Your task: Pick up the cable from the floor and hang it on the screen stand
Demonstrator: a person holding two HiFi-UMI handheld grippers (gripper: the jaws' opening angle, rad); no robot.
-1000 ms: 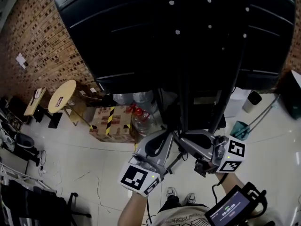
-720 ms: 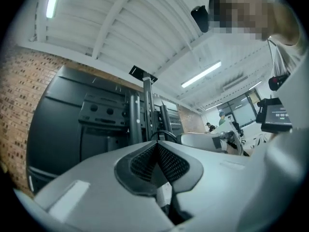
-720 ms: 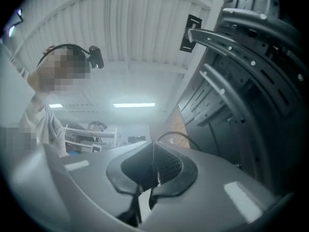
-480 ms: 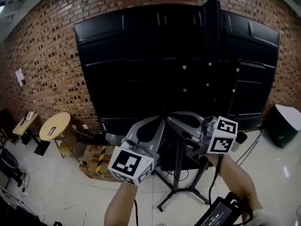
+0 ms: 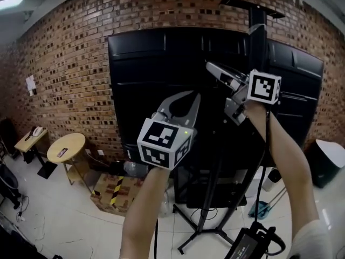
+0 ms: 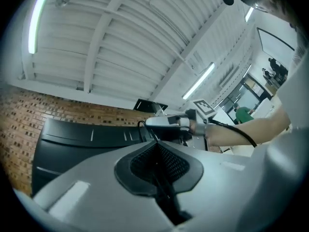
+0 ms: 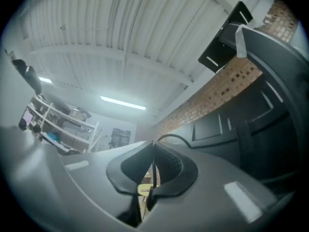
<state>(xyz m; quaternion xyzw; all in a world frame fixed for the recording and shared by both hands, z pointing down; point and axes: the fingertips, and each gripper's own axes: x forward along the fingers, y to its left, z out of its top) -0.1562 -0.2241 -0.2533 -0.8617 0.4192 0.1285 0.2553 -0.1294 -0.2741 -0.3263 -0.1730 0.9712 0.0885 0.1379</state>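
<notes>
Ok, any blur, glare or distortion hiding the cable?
Right gripper view: hazy, yet the cable shows arching from the pads. Left gripper view: strip light glares, jaws soft. Head view: sharp, fisheye bows the brick wall; black screen hides it.

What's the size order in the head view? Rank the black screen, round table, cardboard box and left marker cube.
1. black screen, by far.
2. left marker cube, though it is enlarged by nearness to the camera.
3. round table and cardboard box: these look alike, so not ranked.
</notes>
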